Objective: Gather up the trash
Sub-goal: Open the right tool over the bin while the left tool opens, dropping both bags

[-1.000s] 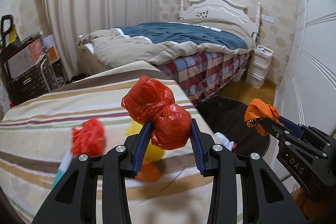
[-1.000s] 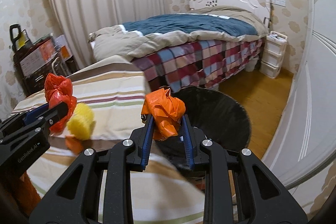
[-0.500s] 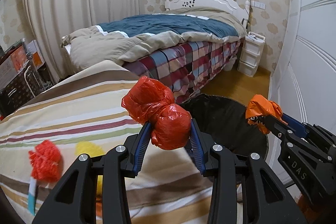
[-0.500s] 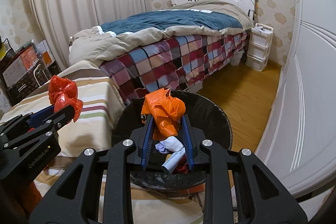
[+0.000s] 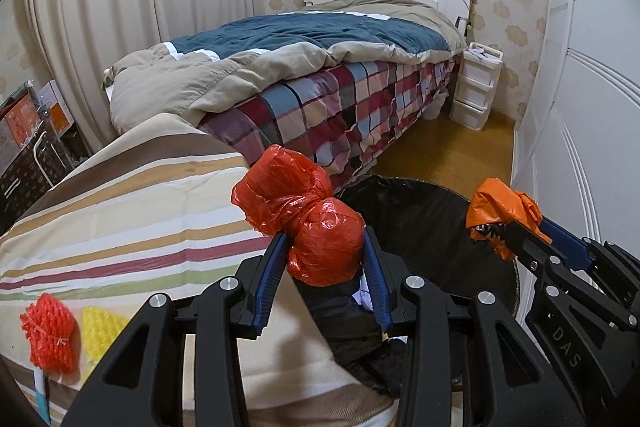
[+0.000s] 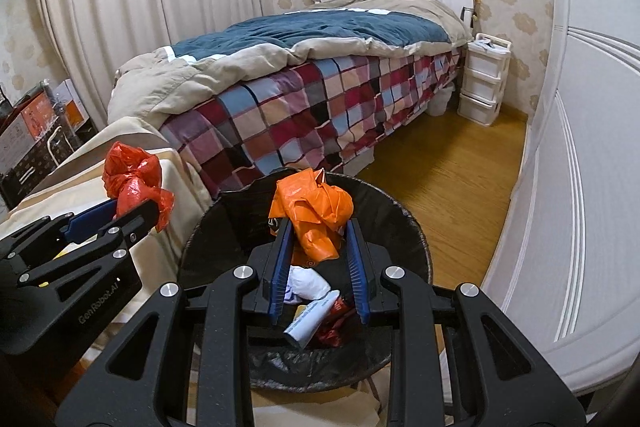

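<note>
My right claw (image 6: 318, 243) grips the orange bag (image 6: 316, 213) above the bin's rim (image 6: 416, 227); my left claw (image 5: 324, 259) clamps the red bag (image 5: 308, 227) at the striped cover's edge (image 5: 240, 163).

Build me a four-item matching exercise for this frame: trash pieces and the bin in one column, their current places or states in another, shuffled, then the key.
Column 1
1. red plastic bag
2. orange plastic bag
3. red mesh bundle
4. black-lined trash bin

Column 2
A. lying on the striped cover
B. clamped in the right hand-held gripper, over the bin
C. standing on the floor, already holding trash
D. clamped in the left hand-held gripper

Pairs: 1-D, 2-B, 3-A, 4-C
</note>
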The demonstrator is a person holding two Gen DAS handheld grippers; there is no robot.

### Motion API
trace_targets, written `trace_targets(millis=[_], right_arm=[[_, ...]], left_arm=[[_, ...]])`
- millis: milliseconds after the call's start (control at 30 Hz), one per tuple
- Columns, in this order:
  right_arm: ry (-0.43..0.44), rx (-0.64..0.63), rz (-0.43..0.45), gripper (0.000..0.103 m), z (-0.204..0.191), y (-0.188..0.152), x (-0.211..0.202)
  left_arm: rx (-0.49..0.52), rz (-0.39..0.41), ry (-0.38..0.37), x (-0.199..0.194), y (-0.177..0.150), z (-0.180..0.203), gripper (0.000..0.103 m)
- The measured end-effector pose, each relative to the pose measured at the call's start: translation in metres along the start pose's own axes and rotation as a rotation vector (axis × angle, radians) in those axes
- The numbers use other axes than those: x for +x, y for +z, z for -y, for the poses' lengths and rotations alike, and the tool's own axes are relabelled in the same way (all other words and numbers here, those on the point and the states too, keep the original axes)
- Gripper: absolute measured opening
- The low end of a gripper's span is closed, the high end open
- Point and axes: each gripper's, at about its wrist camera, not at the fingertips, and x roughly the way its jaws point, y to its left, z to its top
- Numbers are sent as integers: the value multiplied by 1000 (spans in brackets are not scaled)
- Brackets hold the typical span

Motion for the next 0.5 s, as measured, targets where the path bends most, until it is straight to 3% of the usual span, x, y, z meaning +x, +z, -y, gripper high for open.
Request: trace_targets(millis=[100, 167, 267, 333, 500], right_arm=[[-9, 4, -7, 27, 5, 1, 8], [-19, 13, -12, 28, 8, 0, 12], [-19, 26, -27, 34, 12, 0, 18], [-31, 31, -24, 43, 14, -1, 19], [-49, 50, -18, 52, 20, -4, 16]], left_arm=[[-8, -18, 6, 8, 2, 0, 45], [-8, -21, 12, 10, 1, 1, 60], [-9, -16, 12, 9, -1, 0, 71], [-2, -13, 19, 9, -2, 1, 75], [6, -6, 44, 4, -5, 1, 81]])
